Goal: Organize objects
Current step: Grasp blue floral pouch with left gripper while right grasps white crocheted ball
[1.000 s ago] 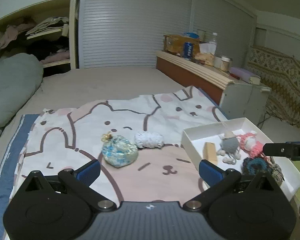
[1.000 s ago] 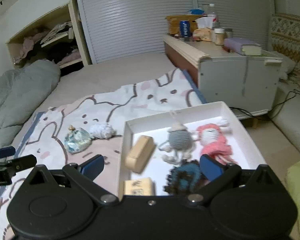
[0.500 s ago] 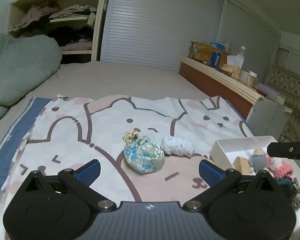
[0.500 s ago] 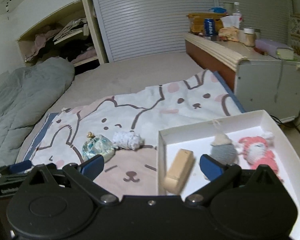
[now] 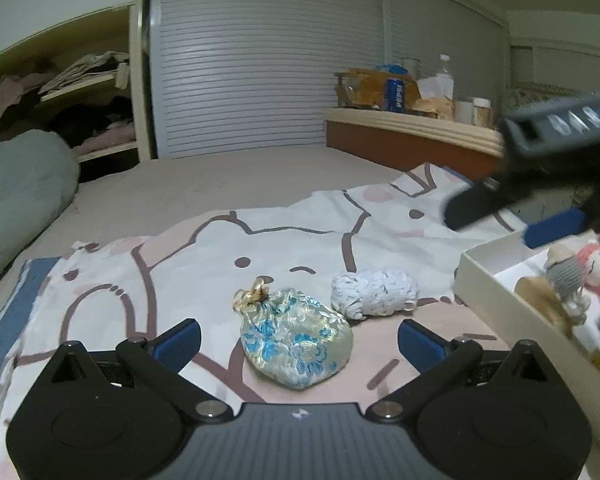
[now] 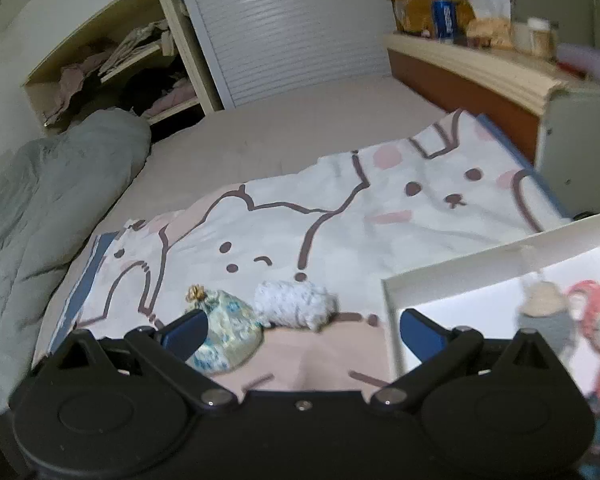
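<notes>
Notably, both grippers, left & right, were wide open, empty; both nearing brocade pouch beside yarn bundle, they risked colliding w/ each other

Bed with blanket, pouch, bundle, box.

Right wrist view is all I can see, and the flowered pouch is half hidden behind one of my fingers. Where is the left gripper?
Observer: The left gripper is open, with the pouch between its fingers and a gap on each side.
Operator: Is there anything in the box that I'm missing?
Observer: Yes, a tan block lies in the box, beside the grey doll.
Operator: How does my gripper look from there?
Observer: The right gripper is blurred. It hangs above the box's far edge, fingers apart.
</notes>
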Demonstrator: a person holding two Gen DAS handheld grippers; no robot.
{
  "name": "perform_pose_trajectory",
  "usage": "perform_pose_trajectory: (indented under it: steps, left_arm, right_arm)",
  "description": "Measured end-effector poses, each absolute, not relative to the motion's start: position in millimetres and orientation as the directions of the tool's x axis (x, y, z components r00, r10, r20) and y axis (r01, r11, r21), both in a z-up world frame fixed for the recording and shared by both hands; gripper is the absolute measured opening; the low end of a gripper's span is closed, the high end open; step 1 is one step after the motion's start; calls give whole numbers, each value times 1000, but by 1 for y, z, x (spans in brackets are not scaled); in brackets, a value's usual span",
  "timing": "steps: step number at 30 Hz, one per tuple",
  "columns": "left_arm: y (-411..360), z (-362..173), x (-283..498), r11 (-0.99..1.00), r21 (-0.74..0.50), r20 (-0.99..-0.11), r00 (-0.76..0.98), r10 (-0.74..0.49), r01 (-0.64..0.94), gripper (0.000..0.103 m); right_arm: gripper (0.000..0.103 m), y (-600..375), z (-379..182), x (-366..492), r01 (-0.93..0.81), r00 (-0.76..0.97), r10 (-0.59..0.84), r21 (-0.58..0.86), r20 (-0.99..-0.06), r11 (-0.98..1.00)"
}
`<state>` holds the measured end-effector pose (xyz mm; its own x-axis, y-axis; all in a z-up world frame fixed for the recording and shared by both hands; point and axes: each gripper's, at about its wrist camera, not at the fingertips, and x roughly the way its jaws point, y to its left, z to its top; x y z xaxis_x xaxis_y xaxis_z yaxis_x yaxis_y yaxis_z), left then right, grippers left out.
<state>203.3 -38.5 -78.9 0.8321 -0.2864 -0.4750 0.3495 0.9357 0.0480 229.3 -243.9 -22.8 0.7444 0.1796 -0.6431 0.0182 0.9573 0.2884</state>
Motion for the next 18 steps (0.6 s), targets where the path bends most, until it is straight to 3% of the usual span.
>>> perform_pose_trajectory:
  steps: [10, 18]
  left_arm:
    - [-46, -102, 235, 899, 111, -497, 807, -320, 425, 102]
    - [-53, -118, 253, 894, 115, -542, 782, -309, 433, 100]
  right_arm:
    - [103, -225, -53, 296, 83, 662, 234, 380, -712, 921]
    - [99, -207, -79, 328, 151, 588, 172, 317, -790, 937]
